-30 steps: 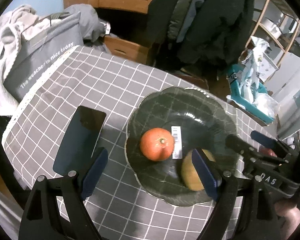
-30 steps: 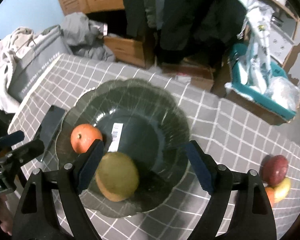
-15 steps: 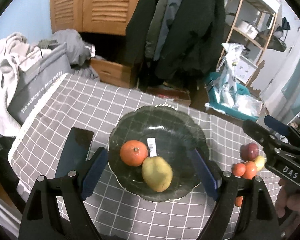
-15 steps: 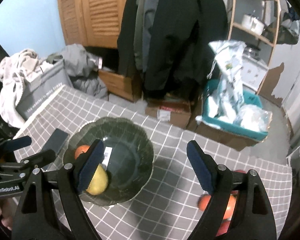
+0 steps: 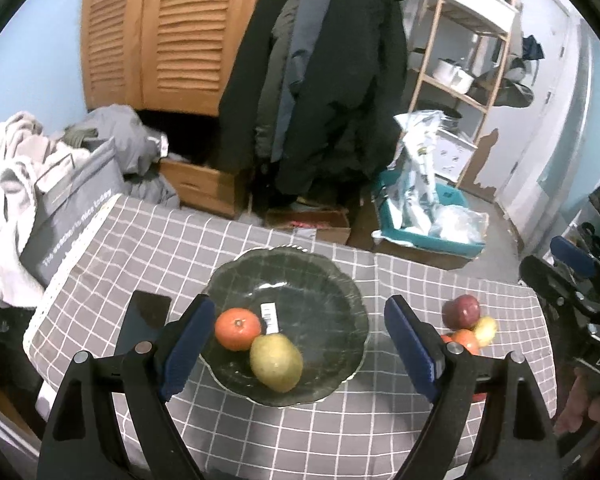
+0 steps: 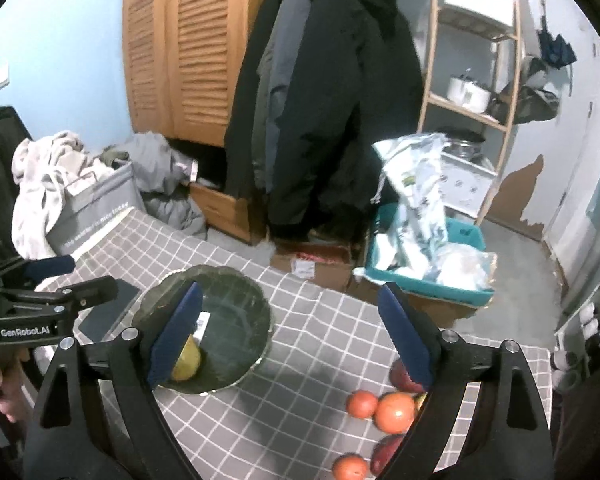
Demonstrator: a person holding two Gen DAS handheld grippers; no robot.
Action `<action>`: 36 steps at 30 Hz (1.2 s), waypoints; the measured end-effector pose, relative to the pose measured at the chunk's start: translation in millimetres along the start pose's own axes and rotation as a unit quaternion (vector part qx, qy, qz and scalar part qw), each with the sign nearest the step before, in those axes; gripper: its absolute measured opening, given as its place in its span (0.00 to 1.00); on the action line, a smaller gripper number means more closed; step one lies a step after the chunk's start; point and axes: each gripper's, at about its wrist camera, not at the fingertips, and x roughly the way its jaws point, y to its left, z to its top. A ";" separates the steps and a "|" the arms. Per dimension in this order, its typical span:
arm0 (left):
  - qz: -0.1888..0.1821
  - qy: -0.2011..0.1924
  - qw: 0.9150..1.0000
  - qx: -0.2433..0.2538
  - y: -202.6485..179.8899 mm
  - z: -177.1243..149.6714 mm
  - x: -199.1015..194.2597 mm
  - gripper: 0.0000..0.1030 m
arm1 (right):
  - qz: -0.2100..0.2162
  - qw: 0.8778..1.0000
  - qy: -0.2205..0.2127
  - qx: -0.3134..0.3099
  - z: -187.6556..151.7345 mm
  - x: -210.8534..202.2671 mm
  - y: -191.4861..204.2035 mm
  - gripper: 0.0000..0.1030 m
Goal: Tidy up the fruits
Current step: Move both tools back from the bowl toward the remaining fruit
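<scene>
A dark glass plate (image 5: 340, 280) sits on the checked tablecloth and holds an orange (image 5: 237, 328) and a yellow-green pear (image 5: 276, 362). My left gripper (image 5: 300, 348) is open and empty, raised above the plate. A pile of loose fruit lies to the right: a red apple (image 5: 461, 311), oranges (image 6: 395, 412) and a yellow fruit (image 5: 485, 330). My right gripper (image 6: 296, 340) is open and empty, high above the cloth between the plate (image 6: 256, 312) and the pile. The pear (image 6: 186, 364) is partly hidden behind its left finger.
A black phone (image 5: 142, 322) lies left of the plate. A grey bag (image 5: 72, 208) with clothes stands off the table's left edge. Beyond the far edge are cardboard boxes (image 5: 312, 220), a teal bin (image 5: 428, 220), hanging coats and a shelf.
Both grippers have risen and pulled back from the plate. The pear, first between the right gripper's fingers, now lies on the plate beside the orange. The loose fruit pile has come into view.
</scene>
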 end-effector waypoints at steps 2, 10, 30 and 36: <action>-0.005 -0.005 1.000 0.007 -6.4 0.9 -4.4 0.87 | -0.003 1.000 -0.011 0.007 -0.7 -12.1 -9.4 0.87; -0.027 -0.019 0.999 0.032 -39.8 3.5 -17.3 0.90 | -0.031 0.999 -0.021 0.018 -9.6 -46.1 -40.7 0.87; -0.083 -0.021 0.992 0.096 -126.9 1.9 -20.1 0.99 | -0.093 0.991 -0.012 0.098 -59.4 -89.0 -132.4 0.87; -0.088 -0.013 0.989 0.115 -149.1 -2.4 -12.6 0.99 | -0.098 0.989 0.000 0.111 -72.8 -89.5 -147.7 0.87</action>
